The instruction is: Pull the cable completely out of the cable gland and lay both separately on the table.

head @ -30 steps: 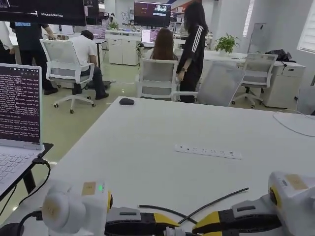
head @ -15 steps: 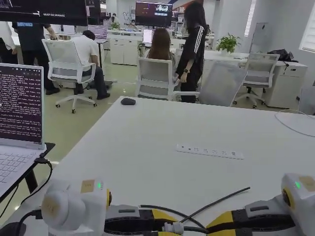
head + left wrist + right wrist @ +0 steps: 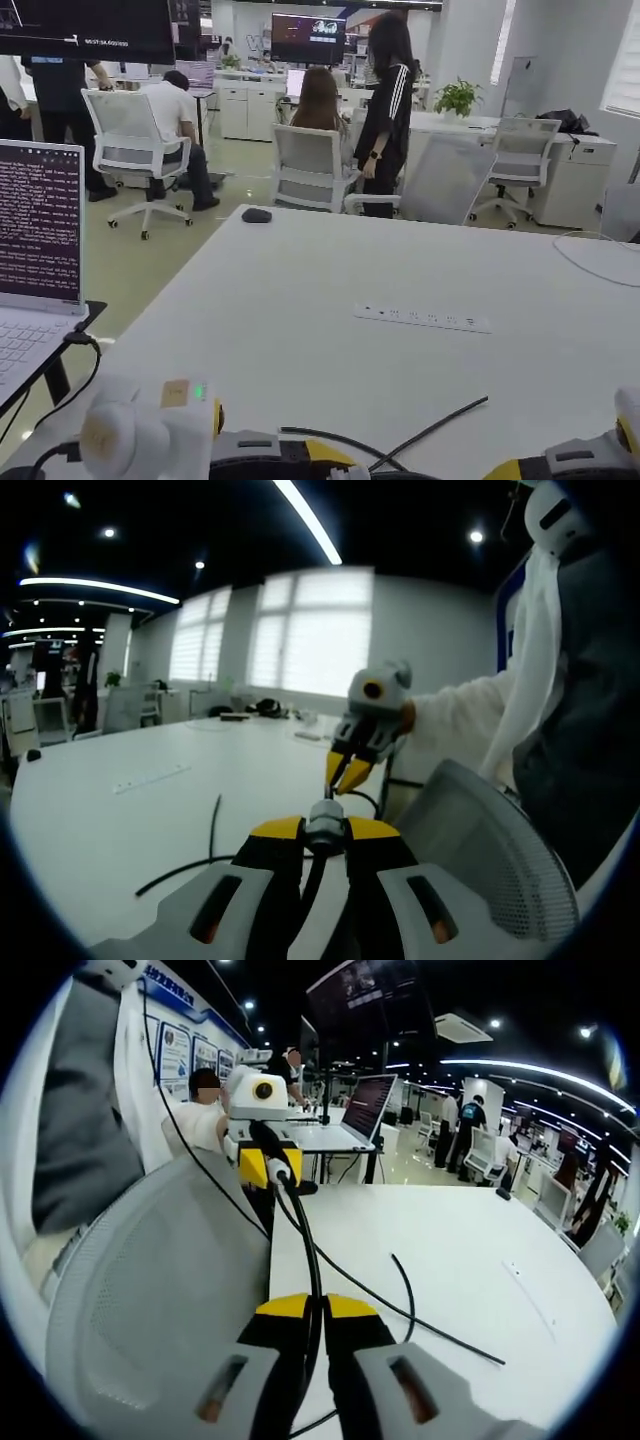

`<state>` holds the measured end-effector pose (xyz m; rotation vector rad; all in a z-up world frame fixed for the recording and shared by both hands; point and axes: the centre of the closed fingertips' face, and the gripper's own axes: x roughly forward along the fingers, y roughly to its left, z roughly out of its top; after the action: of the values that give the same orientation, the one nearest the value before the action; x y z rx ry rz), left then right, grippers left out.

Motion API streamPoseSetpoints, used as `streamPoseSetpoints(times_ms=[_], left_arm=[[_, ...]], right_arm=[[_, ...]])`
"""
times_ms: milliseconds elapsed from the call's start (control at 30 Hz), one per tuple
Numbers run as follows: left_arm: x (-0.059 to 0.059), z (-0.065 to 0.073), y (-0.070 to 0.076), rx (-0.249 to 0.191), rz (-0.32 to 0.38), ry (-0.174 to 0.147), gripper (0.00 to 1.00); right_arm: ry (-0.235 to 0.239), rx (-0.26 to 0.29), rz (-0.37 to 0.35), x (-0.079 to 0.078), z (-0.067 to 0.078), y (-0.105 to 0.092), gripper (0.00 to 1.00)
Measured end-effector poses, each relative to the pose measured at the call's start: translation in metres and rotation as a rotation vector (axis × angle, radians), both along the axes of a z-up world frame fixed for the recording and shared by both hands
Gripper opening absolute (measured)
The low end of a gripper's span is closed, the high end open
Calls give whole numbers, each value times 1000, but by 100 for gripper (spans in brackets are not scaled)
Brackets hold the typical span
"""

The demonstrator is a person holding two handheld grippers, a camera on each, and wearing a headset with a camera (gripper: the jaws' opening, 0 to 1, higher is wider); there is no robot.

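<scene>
In the left gripper view my left gripper (image 3: 325, 830) is shut on the small grey cable gland (image 3: 325, 822). A black cable (image 3: 305, 1230) runs from the gland (image 3: 281, 1174) to my right gripper (image 3: 318, 1306), which is shut on the cable. The cable's loose part (image 3: 430, 432) lies in a curve on the white table (image 3: 300, 300). In the head view the left gripper (image 3: 335, 464) is at the bottom left and the right gripper (image 3: 497, 470) at the bottom right, their yellow tips facing each other and well apart. The right gripper (image 3: 345, 772) also shows ahead of the left jaws.
A white power strip (image 3: 420, 318) lies mid-table and a black mouse (image 3: 256, 215) at the far edge. An open laptop (image 3: 35, 240) stands at the left. A grey mesh chair back (image 3: 150, 1290) is close under the grippers. Beyond the table are office chairs and people.
The right gripper has drawn away to the right, widening the gap to the left gripper, which has kept its place. The head camera has shifted a little.
</scene>
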<state>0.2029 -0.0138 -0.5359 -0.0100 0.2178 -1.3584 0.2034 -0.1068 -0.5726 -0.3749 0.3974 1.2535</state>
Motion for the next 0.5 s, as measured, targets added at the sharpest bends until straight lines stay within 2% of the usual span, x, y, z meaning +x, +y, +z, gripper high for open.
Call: streamPoseSetpoints(times_ms=[167, 300, 367, 500], left_arm=[[-1, 0, 0, 4, -3, -5, 16], [-3, -2, -1, 14, -10, -3, 16], [-3, -3, -1, 17, -8, 11, 16], [0, -2, 1, 7, 8, 21, 16]], right_arm=[[15, -12, -36, 0, -8, -13, 3], [21, -21, -39, -3, -11, -11, 3], [24, -28, -43, -2, -12, -12, 3], [44, -25, -52, -5, -7, -10, 3]])
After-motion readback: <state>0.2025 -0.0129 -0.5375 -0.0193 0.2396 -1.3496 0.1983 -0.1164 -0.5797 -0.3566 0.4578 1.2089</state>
